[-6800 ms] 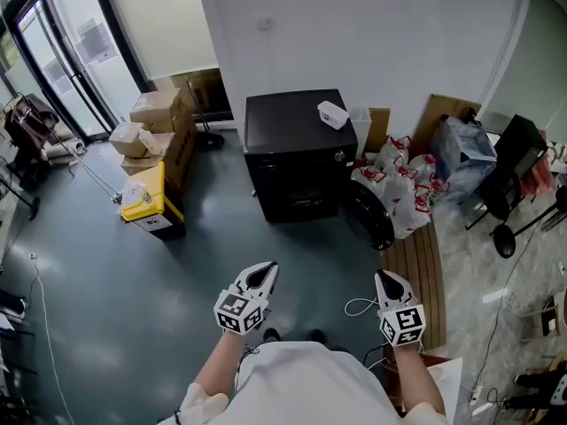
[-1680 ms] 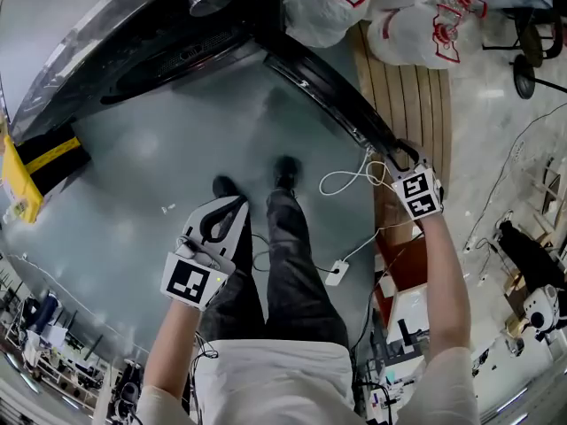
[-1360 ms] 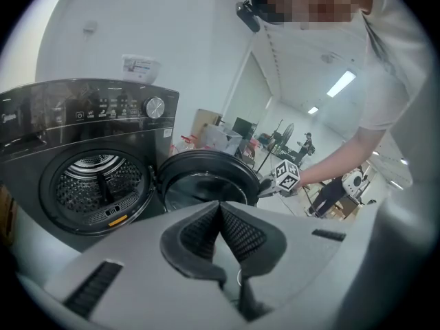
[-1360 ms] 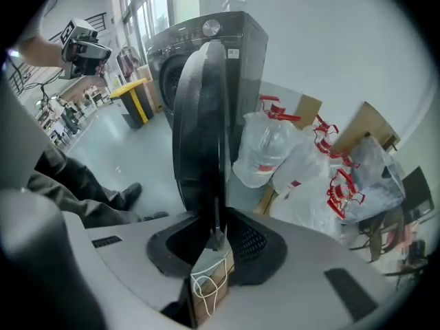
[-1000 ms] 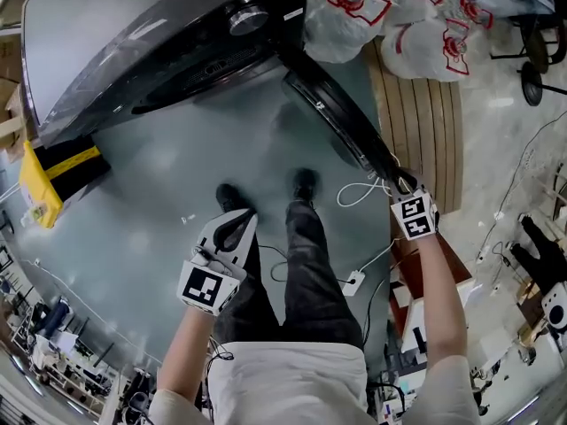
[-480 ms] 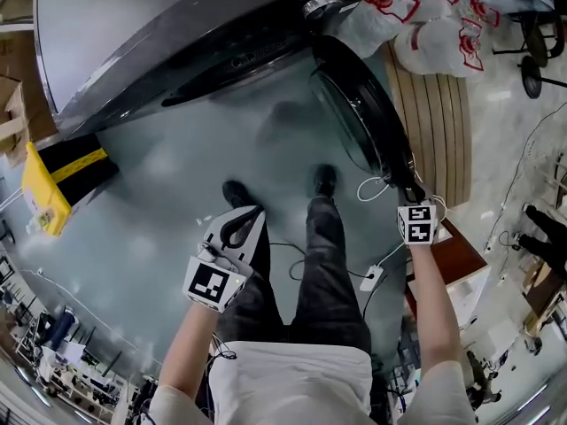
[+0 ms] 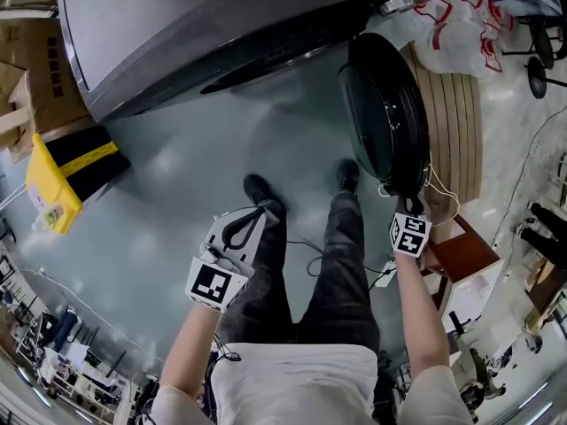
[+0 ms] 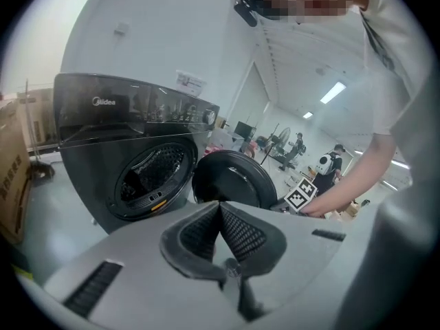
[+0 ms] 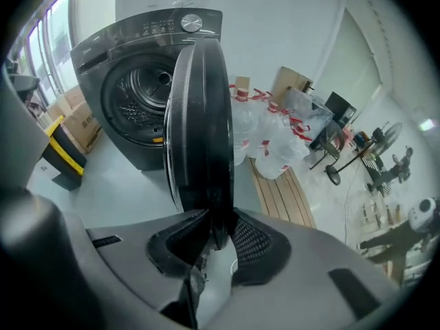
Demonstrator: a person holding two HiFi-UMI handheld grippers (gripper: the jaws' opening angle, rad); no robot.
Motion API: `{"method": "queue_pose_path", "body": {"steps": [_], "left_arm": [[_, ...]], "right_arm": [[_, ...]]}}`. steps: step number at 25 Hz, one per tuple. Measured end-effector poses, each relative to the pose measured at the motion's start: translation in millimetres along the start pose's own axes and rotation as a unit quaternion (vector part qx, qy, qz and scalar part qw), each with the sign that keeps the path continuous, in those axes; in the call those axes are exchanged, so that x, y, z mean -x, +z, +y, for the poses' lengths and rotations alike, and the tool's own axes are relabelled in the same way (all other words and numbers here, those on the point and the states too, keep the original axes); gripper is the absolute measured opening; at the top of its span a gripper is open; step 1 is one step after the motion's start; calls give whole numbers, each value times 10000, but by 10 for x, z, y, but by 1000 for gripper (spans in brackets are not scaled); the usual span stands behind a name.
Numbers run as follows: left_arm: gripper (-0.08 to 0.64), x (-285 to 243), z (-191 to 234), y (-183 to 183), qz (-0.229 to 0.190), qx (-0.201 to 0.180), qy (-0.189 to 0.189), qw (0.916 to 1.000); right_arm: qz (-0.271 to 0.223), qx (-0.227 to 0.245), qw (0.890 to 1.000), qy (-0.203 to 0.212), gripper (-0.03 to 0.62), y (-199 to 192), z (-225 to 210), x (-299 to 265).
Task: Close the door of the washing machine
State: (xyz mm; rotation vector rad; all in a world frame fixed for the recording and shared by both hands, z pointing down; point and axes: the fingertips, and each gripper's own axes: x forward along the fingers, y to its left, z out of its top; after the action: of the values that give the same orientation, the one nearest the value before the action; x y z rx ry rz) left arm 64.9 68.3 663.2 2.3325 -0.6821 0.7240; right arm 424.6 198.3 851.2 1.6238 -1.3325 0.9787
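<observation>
The door of the washing machine stands swung out from the drum opening, edge-on to the right gripper, whose jaws are clamped on the door's lower rim. From that gripper the round door rises straight ahead, the open drum lies beyond it to the left, and white plastic bags with red print sit beyond it to the right, next to a slatted wooden board.

From above, the right gripper meets the near edge of the door, with the machine further off. The left gripper hovers well to the left, over the person's left leg, touching nothing. Its jaws are pressed together at the tips and are empty. A yellow-and-black box sits far to its left.
</observation>
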Motion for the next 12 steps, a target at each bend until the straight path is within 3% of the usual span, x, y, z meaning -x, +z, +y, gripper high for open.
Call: {"method": "queue_pose_path", "body": {"steps": [5, 12], "left_arm": [[8, 256, 267, -168, -70, 83, -12, 9999], [8, 590, 695, -388, -191, 232, 33, 9995]], "right_arm": [[104, -501, 9987, -5, 97, -49, 629, 82], [271, -388, 9981, 402, 98, 72, 1636, 100]]}}
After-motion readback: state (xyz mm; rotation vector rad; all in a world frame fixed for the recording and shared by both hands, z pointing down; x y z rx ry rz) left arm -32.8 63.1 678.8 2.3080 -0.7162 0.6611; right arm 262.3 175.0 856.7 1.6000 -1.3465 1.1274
